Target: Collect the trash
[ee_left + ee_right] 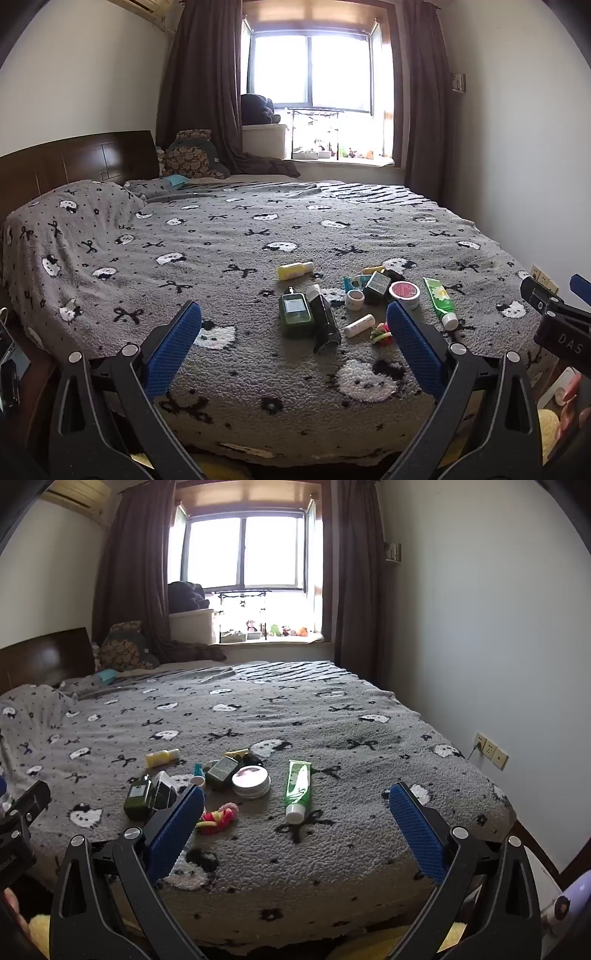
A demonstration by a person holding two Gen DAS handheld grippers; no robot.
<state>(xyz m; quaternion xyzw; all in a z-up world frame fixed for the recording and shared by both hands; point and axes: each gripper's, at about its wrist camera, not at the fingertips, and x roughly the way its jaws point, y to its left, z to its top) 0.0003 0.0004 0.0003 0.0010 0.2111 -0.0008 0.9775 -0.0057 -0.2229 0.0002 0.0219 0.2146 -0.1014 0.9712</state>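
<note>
Left wrist view. Left gripper [293, 341] hangs above the near edge of the bed [110, 258], jaws wide apart, nothing between the blue pads. The trash lies in a loose cluster on the grey cat-print blanket, just ahead of the gripper: a yellow bottle [294, 270] on its side at the far edge; a green flask [294, 309] lying flat, touching a black bottle [325, 319]; a small open white jar [355, 299], contents not readable; a dark green box [376, 286] tilted against a round tin with a pink lid [404, 293]; a green tube [439, 301] with a white cap, off to the right; a small white tube [359, 325]; a bundle of coloured hair ties [380, 334] beside the right pad. Part of the right gripper [554, 306] shows at the frame's right edge.

Right wrist view. Right gripper [297, 821] also hangs over the bed's near edge, jaws wide apart and empty. The green tube [298, 786] lies between the pads' lines, cap toward the camera. The tin [251, 781], box [221, 771], flask [138, 797] and hair ties [218, 816] sit left of it; all containers look closed except the small jar.
</note>
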